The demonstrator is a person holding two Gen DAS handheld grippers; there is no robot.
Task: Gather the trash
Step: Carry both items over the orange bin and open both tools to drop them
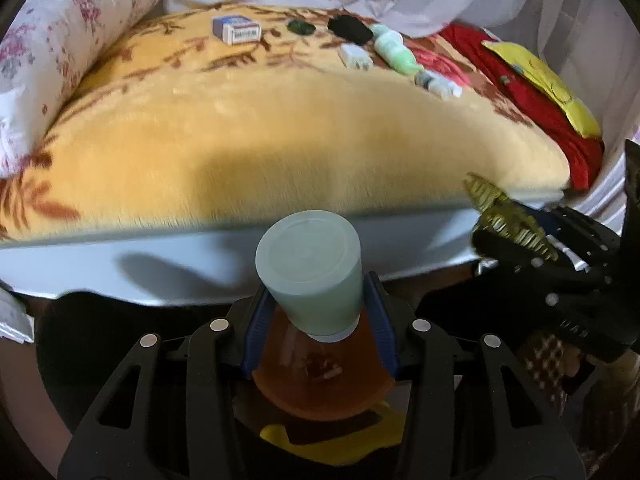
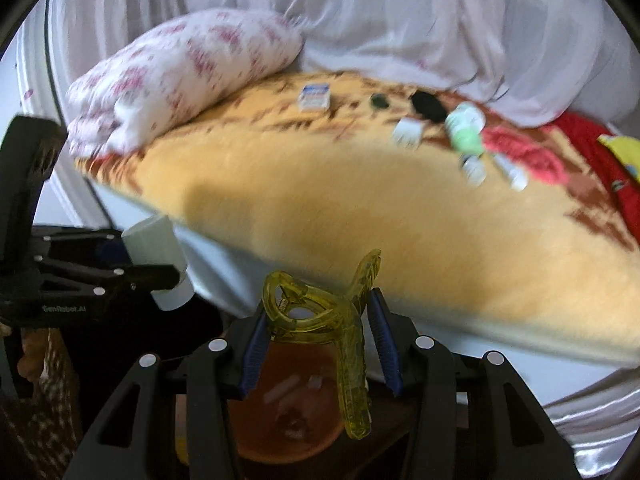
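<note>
Fingers of the left gripper (image 1: 318, 312), blue ribbed pads on black linked arms, are pinching a pale frosted-green plastic tube (image 1: 310, 268), smooth and tapering, by its narrow white cap end, its flat round base tilting up toward the bed. Below it an orange round plastic bin (image 1: 320, 380) is sitting open, with small scraps lying inside and a yellow piece just under its near rim. The right gripper (image 2: 316, 344) is clamping a translucent yellow plastic hair claw clip (image 2: 320, 316), ridged and curved, its spring loop on the left and one long leg hanging down over the same orange bin. Both tools are hovering side by side off the near edge of the bed, over dark floor. The plush yellow-orange blanket with brown leaf print (image 1: 280, 128) is lying bare across its near half, while the far strip is carrying a small blue-and-white carton (image 1: 237, 29), a dark green disc (image 1: 302, 27), a black oval lump (image 1: 350, 29), a white plug adapter (image 1: 355, 56), a pale green bottle (image 1: 394, 50) and small white tubes (image 1: 438, 83). A white pillow with pink flowers (image 1: 60, 40) is bulging at the left, and red cloth (image 1: 532, 100) under a yellow bag (image 1: 544, 80) is filling the right corner.
</note>
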